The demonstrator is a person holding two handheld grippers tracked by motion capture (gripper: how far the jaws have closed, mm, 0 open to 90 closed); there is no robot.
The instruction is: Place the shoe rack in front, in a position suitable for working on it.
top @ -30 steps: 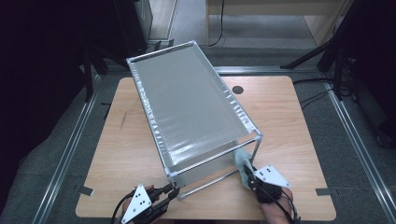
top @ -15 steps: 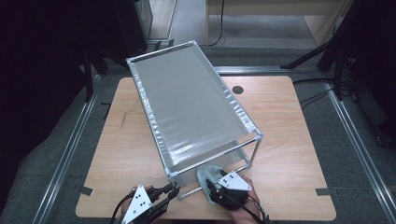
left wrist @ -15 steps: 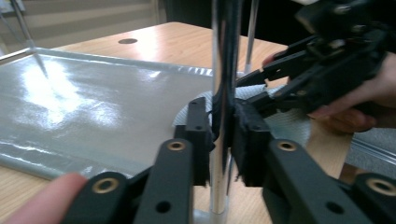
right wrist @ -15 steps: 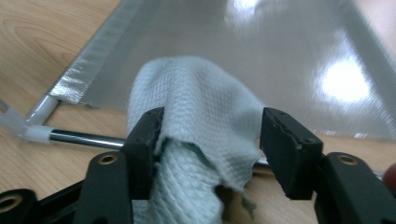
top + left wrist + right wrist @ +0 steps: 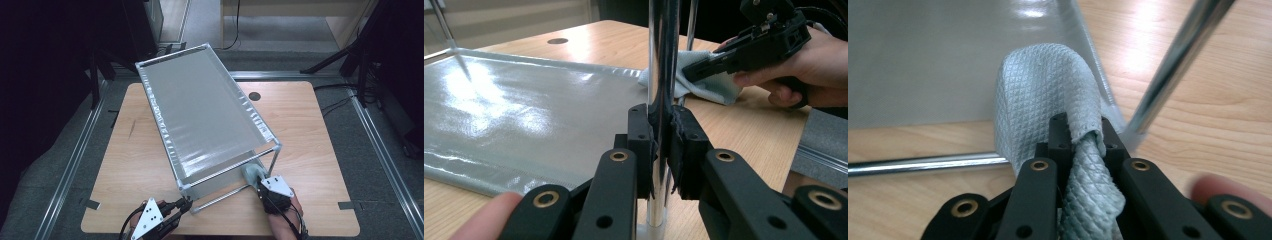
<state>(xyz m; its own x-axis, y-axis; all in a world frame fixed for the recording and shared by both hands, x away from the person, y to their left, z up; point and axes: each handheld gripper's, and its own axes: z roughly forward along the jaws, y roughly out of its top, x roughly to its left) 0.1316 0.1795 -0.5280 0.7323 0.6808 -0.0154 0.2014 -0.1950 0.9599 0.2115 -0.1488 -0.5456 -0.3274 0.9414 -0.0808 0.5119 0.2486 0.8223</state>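
While the left gripper (image 5: 663, 145) clamps the rack's chrome post (image 5: 663, 60), the rack (image 5: 200, 115) stands on the table (image 5: 310, 135). Right gripper (image 5: 1083, 145) has just closed, pinching the grey cloth (image 5: 1048, 95).

Light fell from overhead onto the grey rack sheet (image 5: 200, 115), where I saw white glare streaks, while everything beyond the rack sheet sank into darkness, and my jaws nearest the lens and the fingertip beside them were blurred.

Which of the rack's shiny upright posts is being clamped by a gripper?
The near-left corner post, closest to the person. The left gripper pinches it, while the right gripper holds a cloth beside the near-right post.
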